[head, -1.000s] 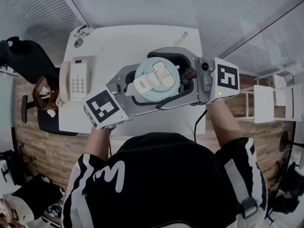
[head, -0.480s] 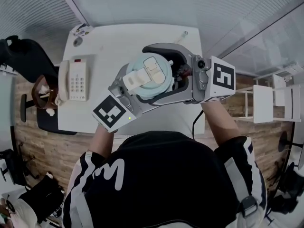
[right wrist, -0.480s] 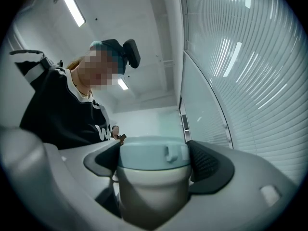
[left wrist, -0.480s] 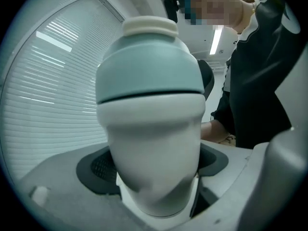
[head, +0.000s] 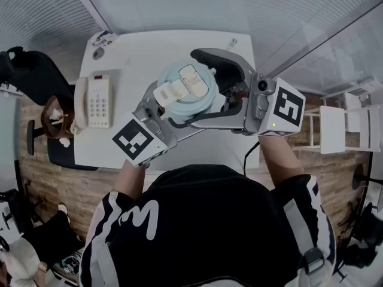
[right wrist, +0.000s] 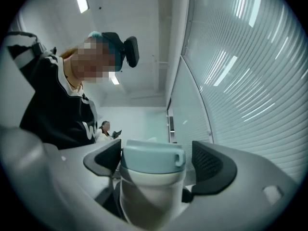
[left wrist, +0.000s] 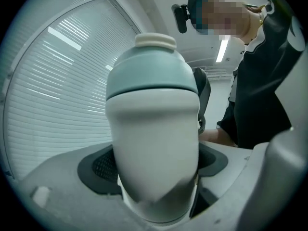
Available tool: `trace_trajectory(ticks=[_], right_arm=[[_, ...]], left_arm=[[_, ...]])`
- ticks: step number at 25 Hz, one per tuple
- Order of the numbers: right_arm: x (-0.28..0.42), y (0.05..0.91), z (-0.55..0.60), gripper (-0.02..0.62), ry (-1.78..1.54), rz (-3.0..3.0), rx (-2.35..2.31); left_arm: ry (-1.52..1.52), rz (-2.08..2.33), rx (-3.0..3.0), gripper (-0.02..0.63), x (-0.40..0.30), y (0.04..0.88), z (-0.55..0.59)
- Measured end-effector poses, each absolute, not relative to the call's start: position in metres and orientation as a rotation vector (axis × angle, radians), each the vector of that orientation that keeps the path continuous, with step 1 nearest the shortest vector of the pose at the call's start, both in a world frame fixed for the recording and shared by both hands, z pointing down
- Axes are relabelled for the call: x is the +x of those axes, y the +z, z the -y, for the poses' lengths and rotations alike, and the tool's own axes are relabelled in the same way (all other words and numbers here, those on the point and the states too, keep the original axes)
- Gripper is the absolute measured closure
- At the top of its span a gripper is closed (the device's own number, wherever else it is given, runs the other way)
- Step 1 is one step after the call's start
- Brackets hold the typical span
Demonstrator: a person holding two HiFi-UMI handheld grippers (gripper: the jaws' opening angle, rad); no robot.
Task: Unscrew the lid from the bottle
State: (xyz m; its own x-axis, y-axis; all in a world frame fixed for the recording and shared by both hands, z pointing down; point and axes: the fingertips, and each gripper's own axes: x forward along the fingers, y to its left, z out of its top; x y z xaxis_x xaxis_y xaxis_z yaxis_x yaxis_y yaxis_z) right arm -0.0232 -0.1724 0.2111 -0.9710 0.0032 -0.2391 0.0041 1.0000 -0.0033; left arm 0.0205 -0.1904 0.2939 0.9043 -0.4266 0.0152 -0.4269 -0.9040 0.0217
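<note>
**Right gripper (right wrist: 156,161) astride the lid, not yet biting**

Left gripper (left wrist: 154,170) is clamped on the white body of the bottle (left wrist: 153,129) and holds it upright above the table (head: 137,52). In the left gripper view the bottle's long axis runs from 6 to 12 o'clock, with the pale blue lid (head: 185,89) at 12. The right gripper's jaws stand wide apart, one on each side of that lid. The pad at 9 o'clock seems to touch it, while the one at 3 shows a sliver of gap. As I judge it, the next move is to close squarely on the lid, then twist about the upright axis.
</note>
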Motion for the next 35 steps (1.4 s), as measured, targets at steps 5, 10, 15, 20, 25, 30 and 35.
trace_trajectory(ticks=[5,10,15,20,25,30,35], right_arm=[[-0.035,0.212,0.183,0.126,0.146,-3.011,-0.388],[-0.048,0.210,0.195,0.110,0.204,-2.980,-0.725],[-0.047,0.214,0.204,0.104,0.209,-2.909,-0.963],[-0.050,0.222,0.207,0.104,0.195,-2.897,-0.994],[-0.055,0.218,0.208,0.143,0.182,-2.871,-1.075],[-0.041,0.220,0.215,0.137,0.074,-2.829,-1.020],[-0.038,0.219,0.217,0.138,0.038,-2.802,-1.000]], left_arm=[[0.171,0.931,3.042,0.163,0.007,0.303,0.212],[0.154,1.108,3.009,0.163,0.006,0.303,0.221],[0.150,1.280,2.954,0.163,-0.004,0.305,0.232],[0.132,1.389,2.938,0.163,-0.014,0.300,0.235],[0.183,1.474,2.951,0.164,-0.017,0.299,0.234],[0.191,1.416,2.980,0.164,-0.014,0.296,0.230],[0.176,1.376,2.997,0.166,-0.013,0.295,0.230]])
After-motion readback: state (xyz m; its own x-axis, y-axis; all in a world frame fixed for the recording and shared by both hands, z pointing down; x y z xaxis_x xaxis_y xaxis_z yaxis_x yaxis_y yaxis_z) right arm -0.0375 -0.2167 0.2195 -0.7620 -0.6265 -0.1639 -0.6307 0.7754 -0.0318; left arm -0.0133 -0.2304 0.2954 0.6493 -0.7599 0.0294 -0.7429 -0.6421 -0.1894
